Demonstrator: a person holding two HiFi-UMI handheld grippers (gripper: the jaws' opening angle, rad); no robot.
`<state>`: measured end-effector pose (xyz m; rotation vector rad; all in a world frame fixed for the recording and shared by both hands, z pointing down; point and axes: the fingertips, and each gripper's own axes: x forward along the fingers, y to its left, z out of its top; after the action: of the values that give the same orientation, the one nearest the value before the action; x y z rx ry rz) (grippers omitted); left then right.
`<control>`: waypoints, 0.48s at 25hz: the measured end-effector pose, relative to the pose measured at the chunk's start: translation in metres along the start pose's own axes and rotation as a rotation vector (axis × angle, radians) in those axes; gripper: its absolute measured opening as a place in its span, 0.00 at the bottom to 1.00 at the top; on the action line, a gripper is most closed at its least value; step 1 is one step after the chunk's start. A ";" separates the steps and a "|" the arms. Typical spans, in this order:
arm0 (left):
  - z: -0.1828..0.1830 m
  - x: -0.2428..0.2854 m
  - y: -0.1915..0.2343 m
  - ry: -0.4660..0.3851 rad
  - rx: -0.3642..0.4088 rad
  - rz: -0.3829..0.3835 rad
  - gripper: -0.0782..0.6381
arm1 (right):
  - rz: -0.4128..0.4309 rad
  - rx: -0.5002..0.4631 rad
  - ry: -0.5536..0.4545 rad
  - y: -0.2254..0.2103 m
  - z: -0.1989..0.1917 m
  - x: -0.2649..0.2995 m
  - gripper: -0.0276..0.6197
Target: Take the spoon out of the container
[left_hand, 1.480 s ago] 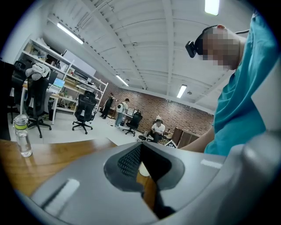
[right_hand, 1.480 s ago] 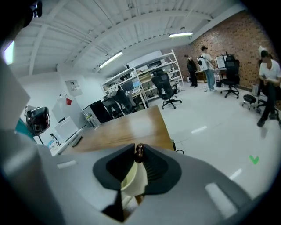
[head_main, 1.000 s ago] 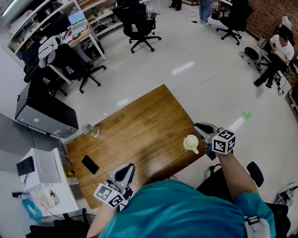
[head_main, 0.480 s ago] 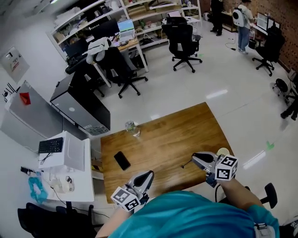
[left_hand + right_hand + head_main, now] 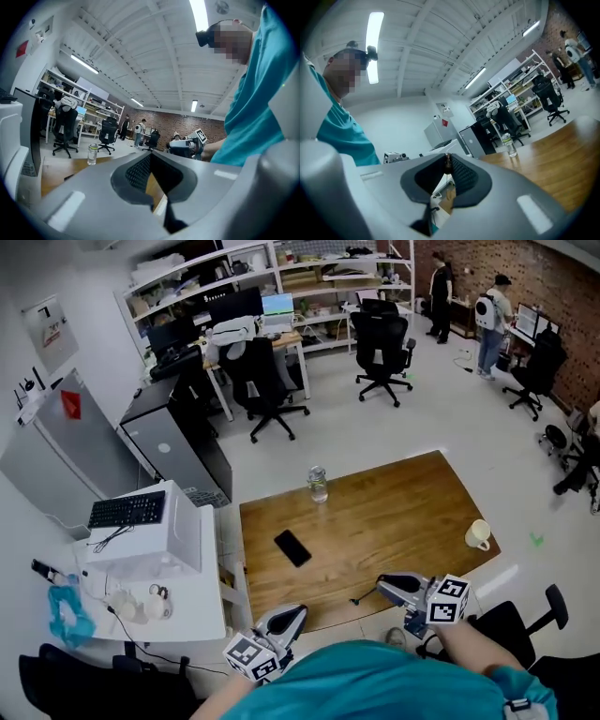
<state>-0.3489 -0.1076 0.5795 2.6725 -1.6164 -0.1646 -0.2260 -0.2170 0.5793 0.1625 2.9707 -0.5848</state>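
Note:
The cream mug [image 5: 478, 534], the container, stands near the table's right edge with nothing sticking out of it. My right gripper [image 5: 382, 585] hovers over the table's near edge, well left of the mug, shut on a thin dark spoon [image 5: 361, 596] that pokes out leftward. In the right gripper view the spoon's dark end [image 5: 447, 165] shows pinched between the pads [image 5: 461, 174]. My left gripper [image 5: 296, 613] hangs below the near edge of the table. Its jaws [image 5: 150, 157] meet at the tips with nothing between them.
On the wooden table [image 5: 394, 507] a clear water bottle [image 5: 317, 484] stands at the far edge and a black phone [image 5: 292, 547] lies left of centre. A white cabinet [image 5: 164, 549] with a keyboard stands to the left. Office chairs and people are on the floor beyond.
The right gripper has drawn away from the mug toward the table's near edge, carrying the spoon. The head view has swung, so the table now sits higher in the frame.

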 end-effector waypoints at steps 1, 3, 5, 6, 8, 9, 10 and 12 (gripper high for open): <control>0.007 -0.014 0.000 -0.003 -0.011 0.003 0.10 | 0.002 -0.013 0.013 0.017 0.003 0.009 0.11; 0.014 -0.028 0.000 -0.017 -0.023 0.008 0.11 | 0.010 -0.042 0.033 0.038 0.010 0.019 0.10; 0.011 -0.024 -0.005 -0.034 -0.015 0.019 0.11 | 0.020 -0.064 0.036 0.039 0.014 0.012 0.10; 0.007 -0.019 -0.014 -0.040 -0.006 0.025 0.11 | 0.023 -0.071 0.032 0.037 0.012 0.002 0.11; 0.001 -0.018 -0.044 -0.045 0.014 0.029 0.11 | 0.024 -0.074 0.015 0.047 0.004 -0.024 0.11; 0.000 -0.023 -0.062 -0.045 0.020 0.028 0.11 | 0.025 -0.079 0.009 0.059 0.000 -0.037 0.11; 0.002 -0.028 -0.080 -0.044 0.018 0.030 0.11 | 0.028 -0.092 0.010 0.072 -0.003 -0.048 0.11; 0.005 -0.033 -0.117 -0.045 0.009 0.038 0.11 | 0.037 -0.122 0.023 0.096 -0.007 -0.072 0.11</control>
<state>-0.2618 -0.0237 0.5700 2.6616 -1.6824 -0.2186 -0.1432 -0.1325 0.5594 0.2147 3.0067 -0.3987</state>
